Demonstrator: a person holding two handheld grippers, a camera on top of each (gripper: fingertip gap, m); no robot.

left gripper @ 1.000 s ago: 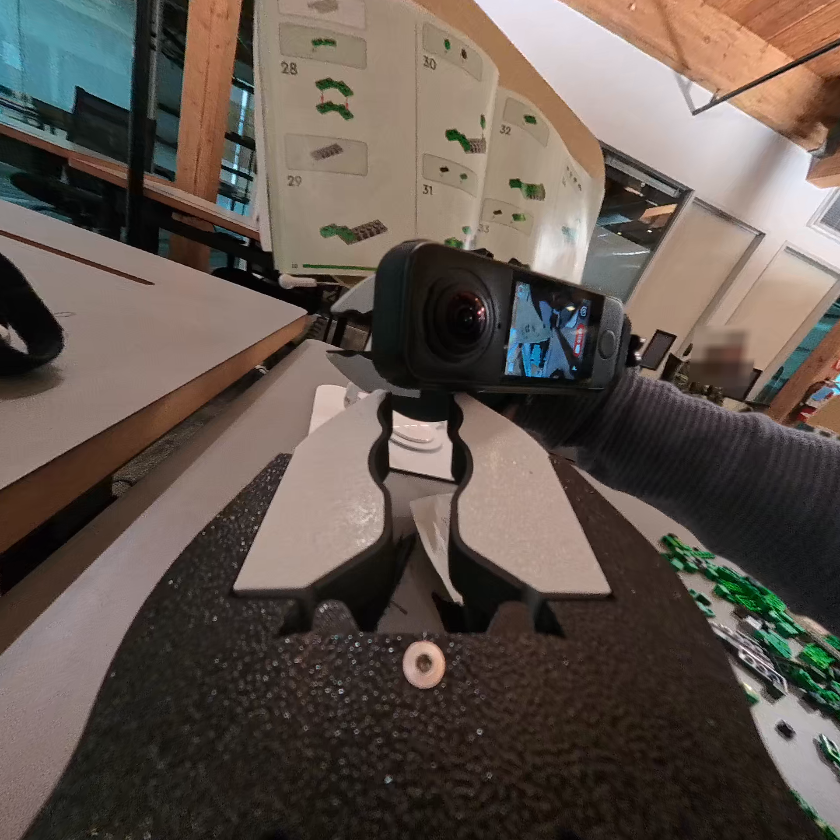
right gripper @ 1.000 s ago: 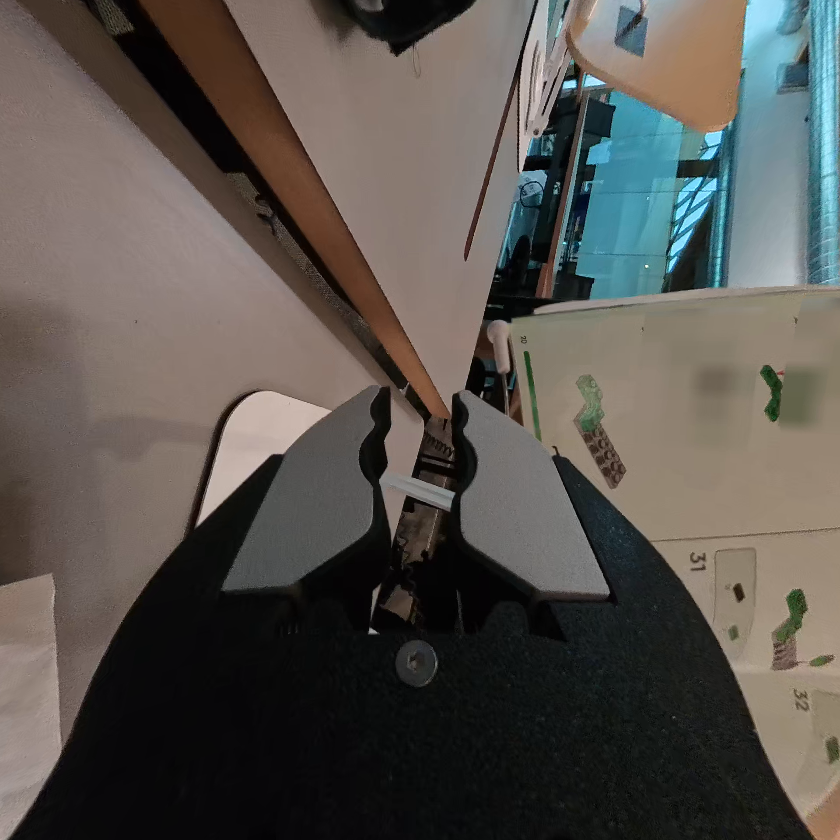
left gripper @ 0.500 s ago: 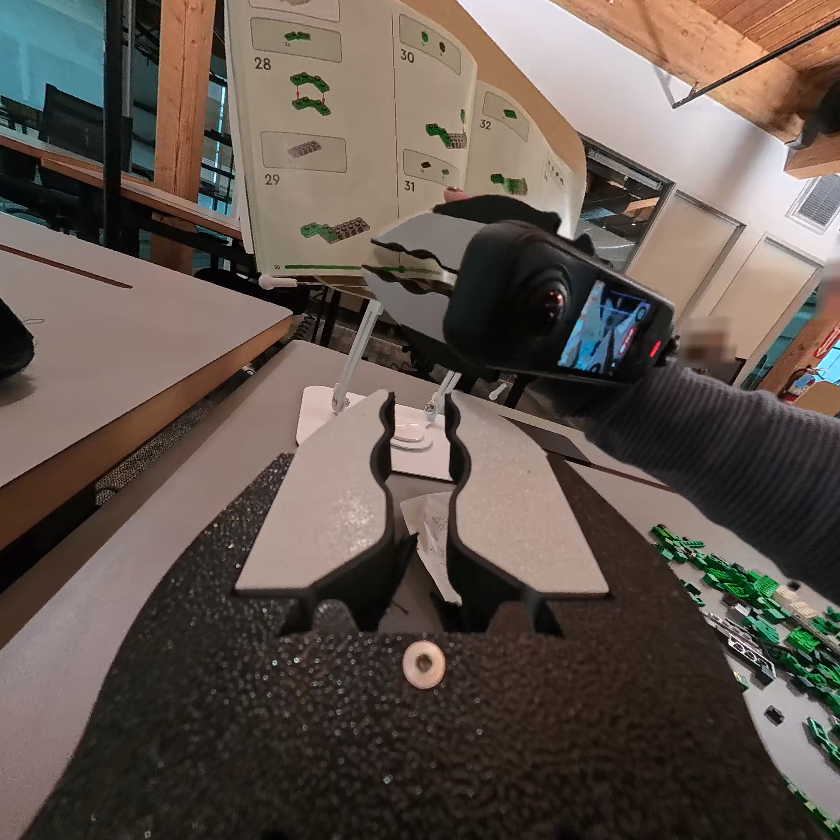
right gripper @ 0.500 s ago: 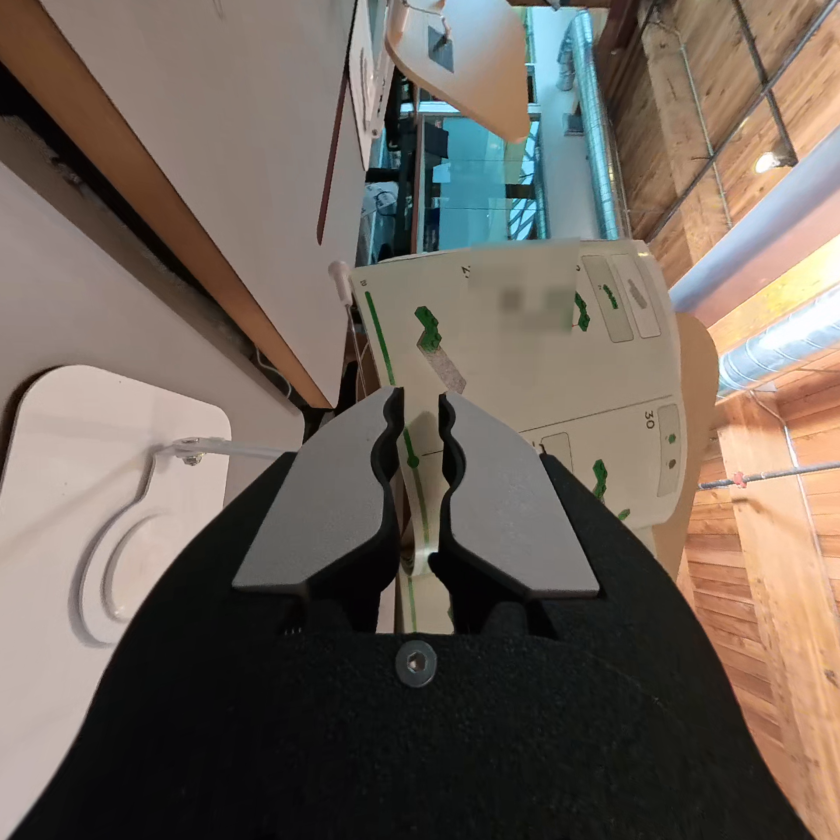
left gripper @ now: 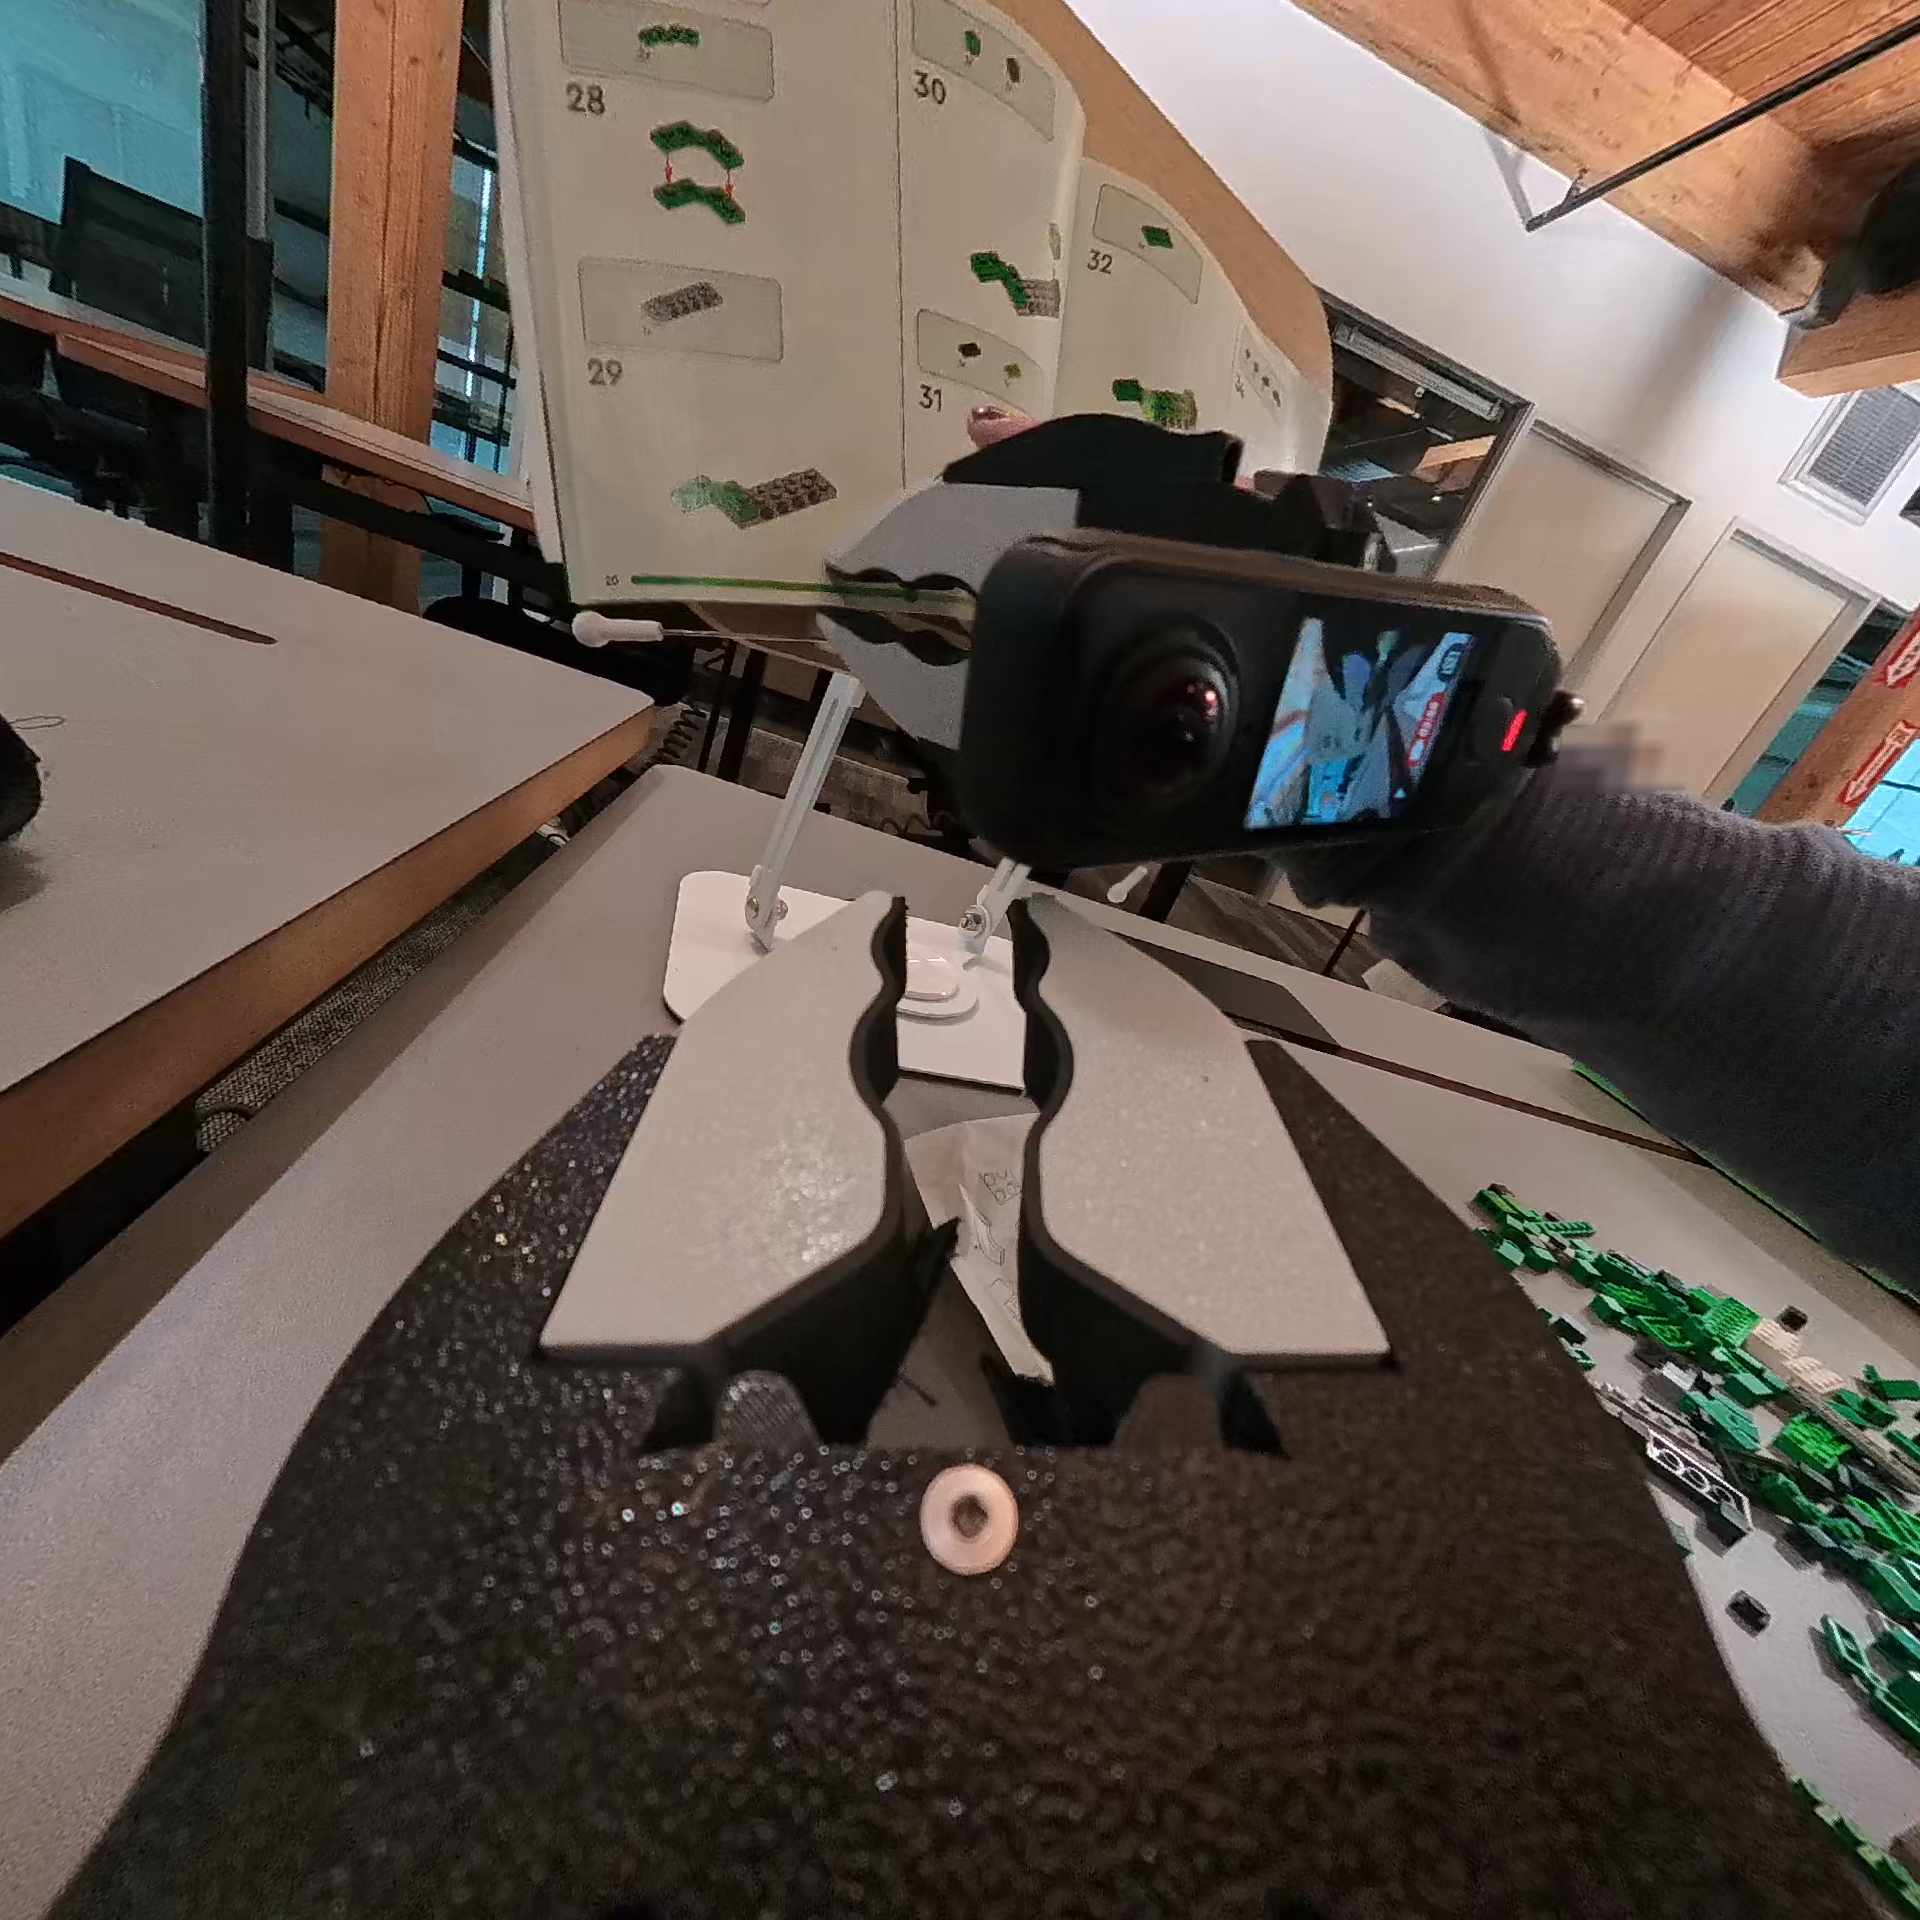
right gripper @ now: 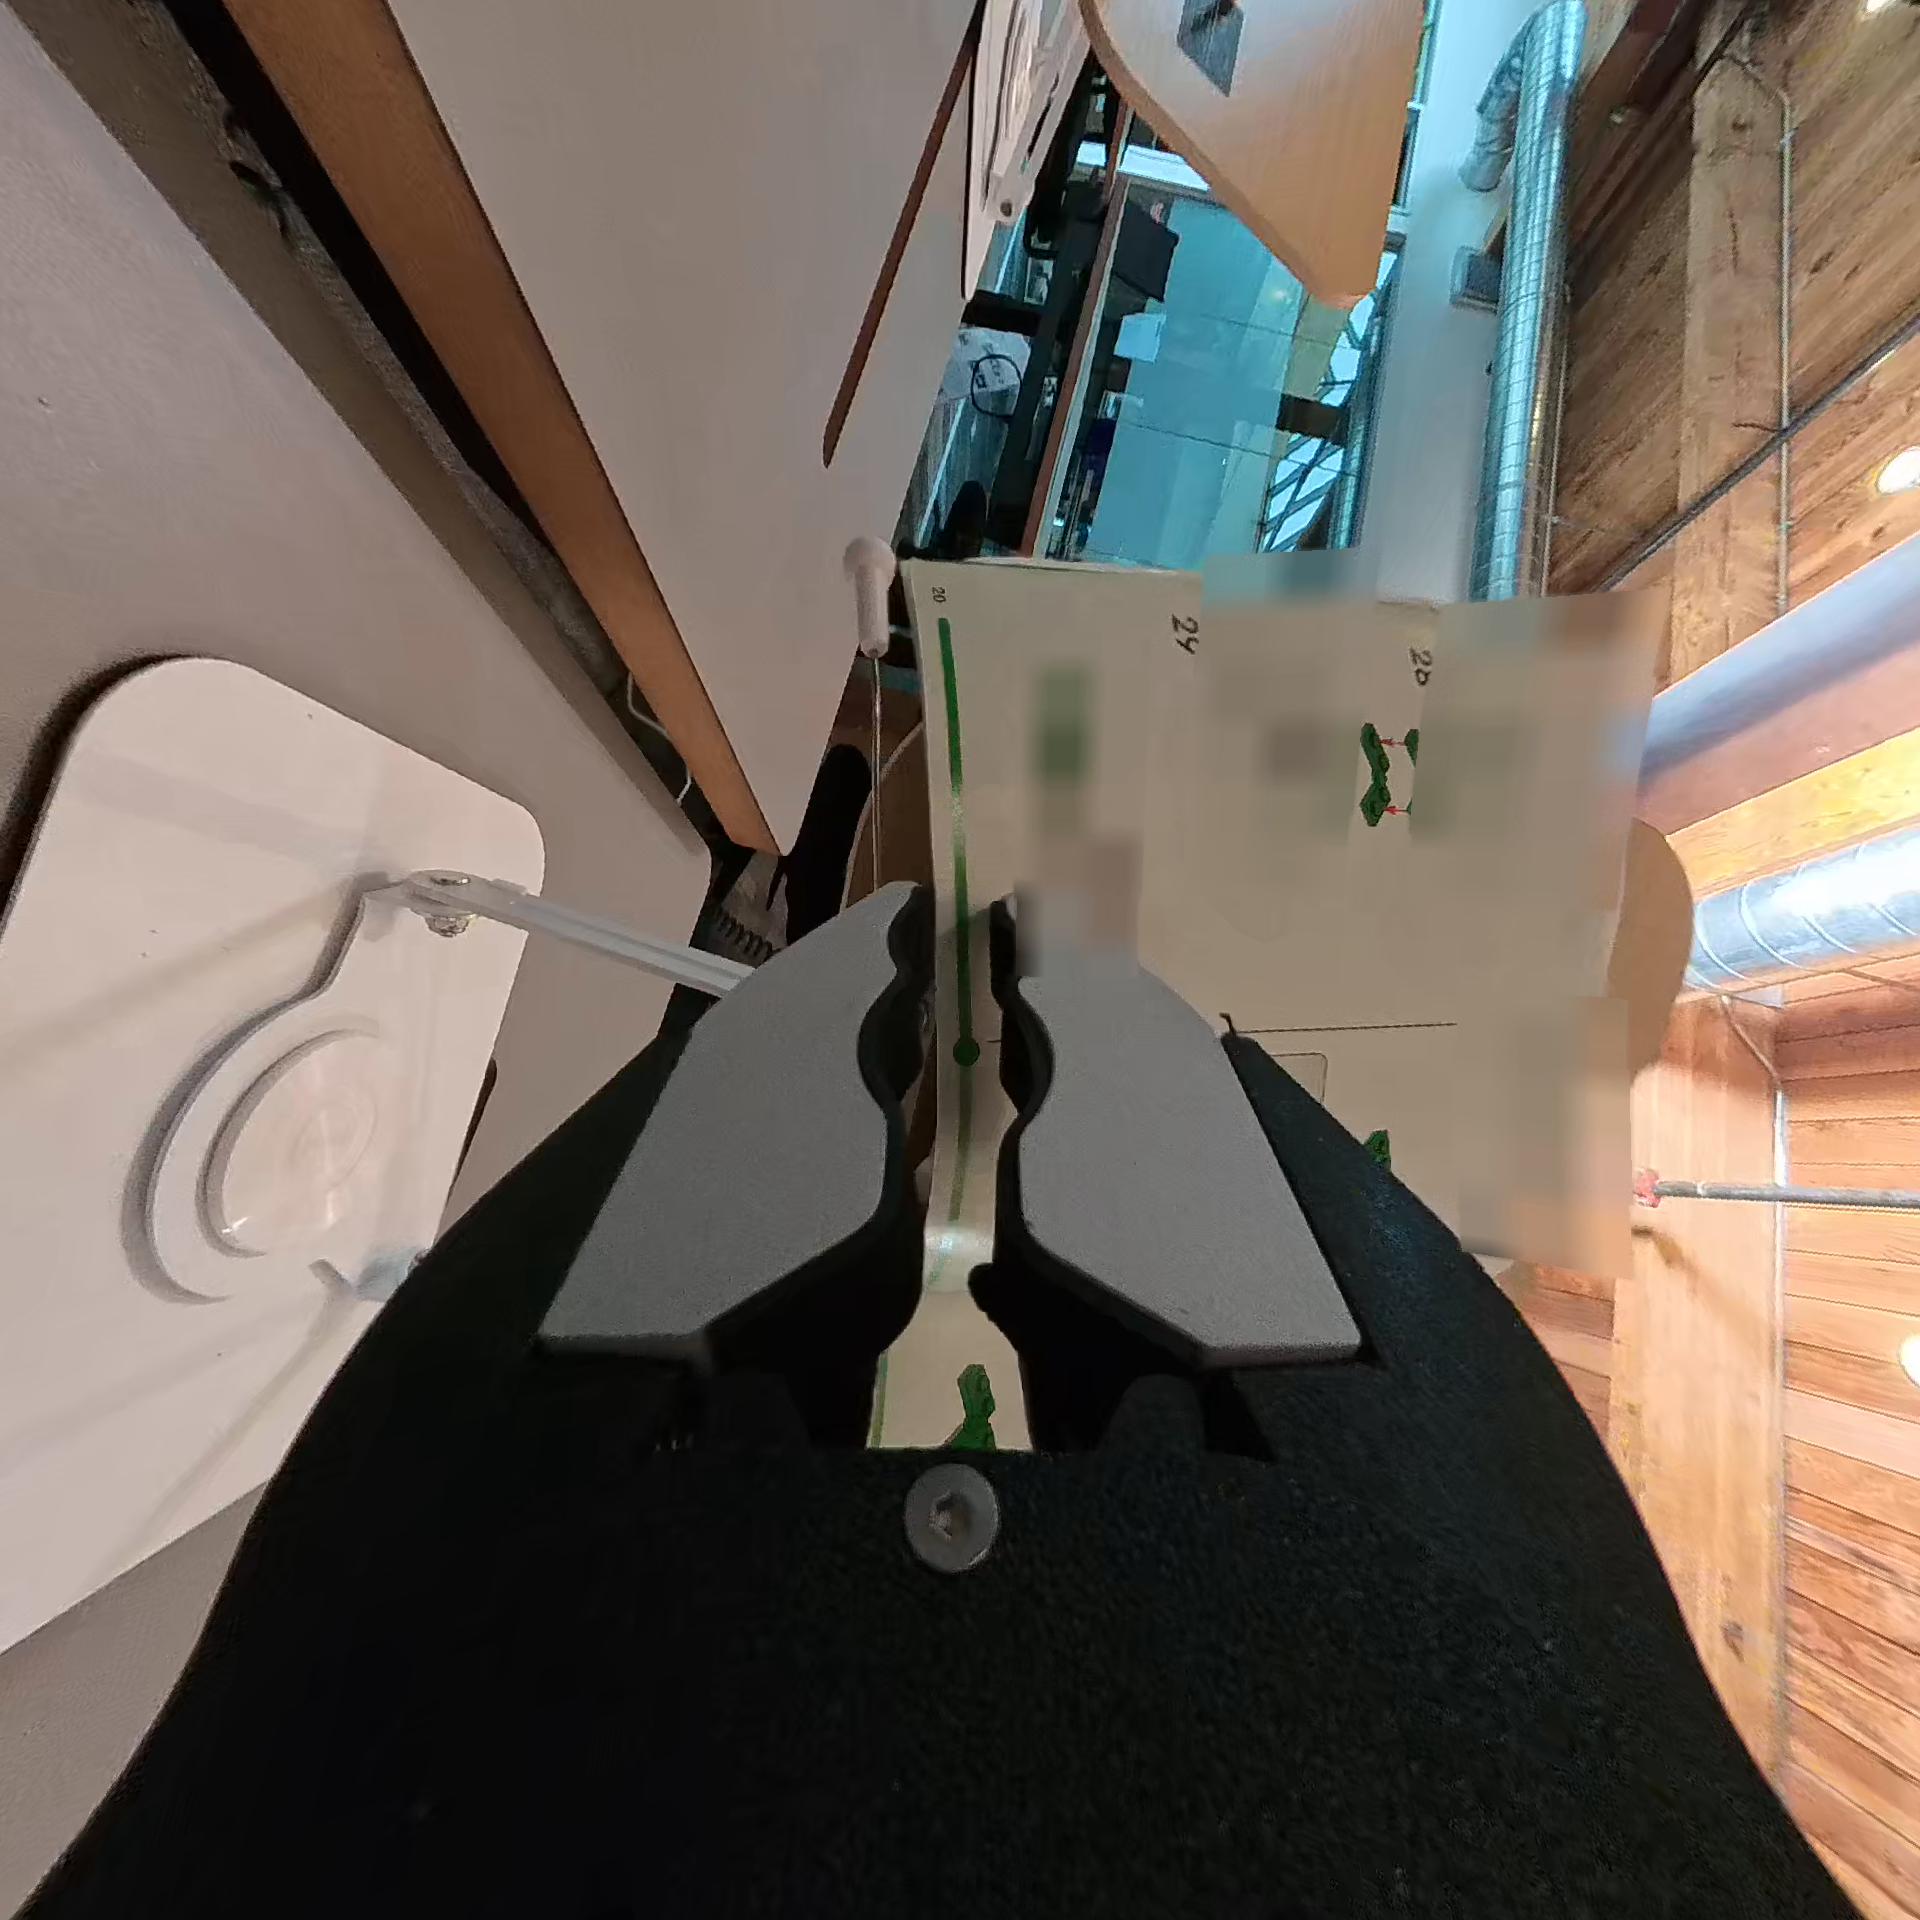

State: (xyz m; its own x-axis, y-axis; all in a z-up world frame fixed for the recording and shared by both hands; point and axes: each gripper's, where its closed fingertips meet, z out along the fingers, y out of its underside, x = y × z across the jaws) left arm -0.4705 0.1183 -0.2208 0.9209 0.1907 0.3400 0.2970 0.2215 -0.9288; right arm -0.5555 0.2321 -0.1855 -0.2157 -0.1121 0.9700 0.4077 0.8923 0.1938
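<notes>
Since a second ago my right gripper [right gripper: 951, 997] has swung from the table's edge up to the instruction booklet [right gripper: 1278, 831]; its bottom edge now runs between my right jaws, which stand narrowly apart, whether pinching the page I cannot tell. My left gripper [left gripper: 956, 997] hovers low, jaws slightly apart and empty, a paper scrap [left gripper: 982, 1216] on the table [left gripper: 343, 1236] beneath them, the white stand base [left gripper: 717, 935] just beyond. Risk, as I judge it: a sideways tug could tear the page or pull it off the stand. Only the left view shows the green bricks [left gripper: 1714, 1351] right of the jaws; only the right shows the page between them.
</notes>
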